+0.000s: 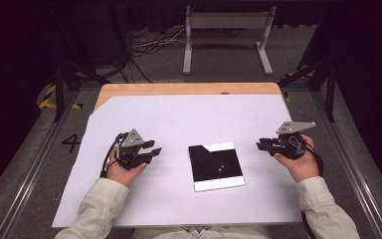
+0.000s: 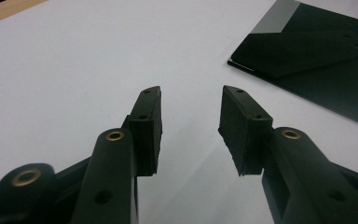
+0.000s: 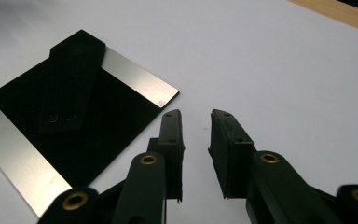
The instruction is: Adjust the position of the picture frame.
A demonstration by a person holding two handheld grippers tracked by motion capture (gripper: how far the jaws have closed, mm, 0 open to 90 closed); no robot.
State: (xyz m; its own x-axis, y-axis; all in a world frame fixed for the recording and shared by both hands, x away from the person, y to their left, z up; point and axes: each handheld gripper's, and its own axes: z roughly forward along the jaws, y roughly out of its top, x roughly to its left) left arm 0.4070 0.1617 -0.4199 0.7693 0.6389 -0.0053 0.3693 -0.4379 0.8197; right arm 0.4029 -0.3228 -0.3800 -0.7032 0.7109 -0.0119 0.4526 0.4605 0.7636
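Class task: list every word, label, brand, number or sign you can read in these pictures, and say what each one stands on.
"4": a dark painted numeral on the grey floor left of the table.
Yellow-and-black striped hazard tape on the floor: a sign, no words.
The flat black square pad with silver edges and its black strap: no lettering in any view.
The white sheet covering the wooden table: no print.

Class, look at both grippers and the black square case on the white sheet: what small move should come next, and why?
Probably bring the right gripper in toward the black case. Both it and the left gripper rest open and empty on the white sheet, either side of the case, neither touching it. In the right gripper view the case's silver edge lies just ahead.
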